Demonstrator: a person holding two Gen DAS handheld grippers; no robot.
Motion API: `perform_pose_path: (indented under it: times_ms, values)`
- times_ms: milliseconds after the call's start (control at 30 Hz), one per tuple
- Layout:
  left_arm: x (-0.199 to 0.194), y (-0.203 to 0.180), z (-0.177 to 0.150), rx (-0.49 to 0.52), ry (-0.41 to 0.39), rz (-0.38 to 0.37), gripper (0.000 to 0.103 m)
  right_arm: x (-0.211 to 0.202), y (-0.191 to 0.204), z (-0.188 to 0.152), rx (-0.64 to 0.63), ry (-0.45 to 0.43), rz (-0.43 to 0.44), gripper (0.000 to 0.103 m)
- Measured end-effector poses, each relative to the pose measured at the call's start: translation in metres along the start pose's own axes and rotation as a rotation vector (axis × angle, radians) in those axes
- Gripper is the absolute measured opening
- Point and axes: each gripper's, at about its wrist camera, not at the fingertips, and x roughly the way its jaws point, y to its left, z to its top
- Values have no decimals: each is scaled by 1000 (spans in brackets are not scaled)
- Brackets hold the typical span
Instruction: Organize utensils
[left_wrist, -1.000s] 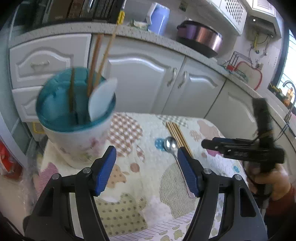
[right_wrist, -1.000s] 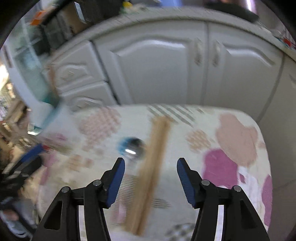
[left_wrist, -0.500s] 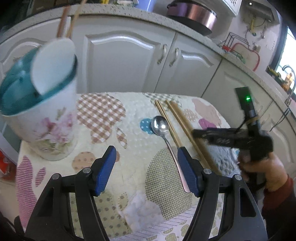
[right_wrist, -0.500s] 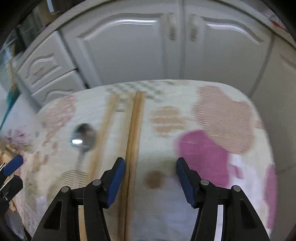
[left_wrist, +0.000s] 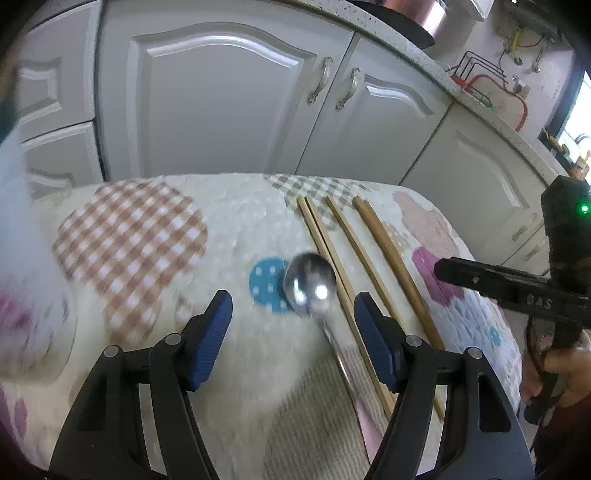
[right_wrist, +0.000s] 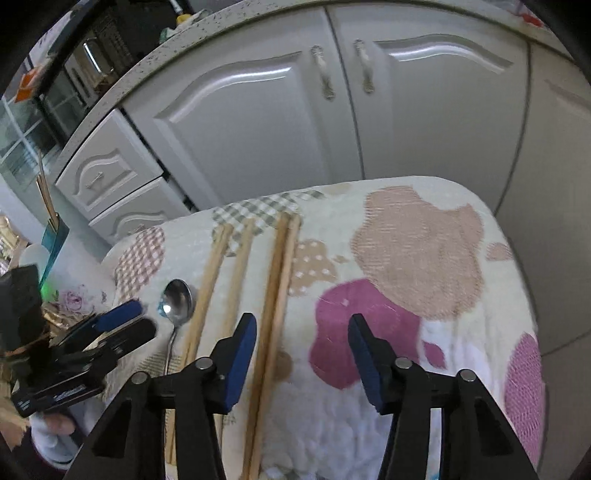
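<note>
Black hand-held gripper (left_wrist: 291, 328), blue ribbed pads (left_wrist: 212, 336), silver screws, dark red sleeve (left_wrist: 561, 432)

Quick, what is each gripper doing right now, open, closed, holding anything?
Left gripper: open, empty, above the shiny metal spoon.
Right gripper: open, jaws just closing, empty, over the wooden chopsticks.

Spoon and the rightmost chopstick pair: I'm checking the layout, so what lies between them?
Two more chopsticks lie between the spoon and the rightmost pair on the cloth; the right wrist view shows it best.

White panelled cabinet doors (left_wrist: 225, 99) under a speckled countertop (right_wrist: 155, 62), daylit window (left_wrist: 576, 125) beyond.
</note>
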Motion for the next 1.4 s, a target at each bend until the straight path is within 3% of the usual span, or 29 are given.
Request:
perform_pose_path:
  times_ms: [133, 233, 300, 400, 667, 800, 833, 900, 1033, 1067, 1100, 1133, 1200, 1400]
  values:
    - [20, 1, 13, -2, 29, -5, 56, 14, -1, 12, 4, 5, 38, 40]
    - [27, 0, 19, -4, 38, -13, 36, 30, 1, 25, 14, 14, 54, 33]
    - [31, -2, 20, 3, 46, -22, 15, 40, 4, 31, 6, 30, 24, 23]
    - [27, -3, 16, 22, 39, -22, 7, 52, 8, 37, -17, 36, -27, 16]
    - [-4, 5, -13, 16, 57, -49, 6, 41, 3, 30, -103, 93, -124, 13]
    - [-14, 4, -21, 19, 74, -52, 7, 40, -5, 28, -92, 139, -88, 13]
    - [-14, 4, -21, 22, 80, -54, 10, 40, -8, 28, -83, 136, -85, 13]
    - [-10, 4, -20, 19, 99, -71, 39, 42, -10, 31, -64, 127, -85, 14]
    - [-4, 0, -15, 13, 93, -71, 44, 49, -11, 38, -45, 99, -84, 14]
    - [-2, -1, -14, 25, 94, -65, 40, 49, -10, 38, -51, 94, -85, 12]
    - [-1, -4, -15, 49, 92, -37, 20, 48, -8, 37, -63, 91, -85, 8]
    - [0, -5, -15, 64, 93, -16, 11, 48, -7, 38, -65, 92, -77, 7]
    - [-2, 0, -15, 44, 94, -43, 6, 41, -4, 36, -65, 88, -46, 6]
    - [-41, -1, -22, 47, 33, -71, 3, -16, 13, 35, -64, -38, 38, 5]
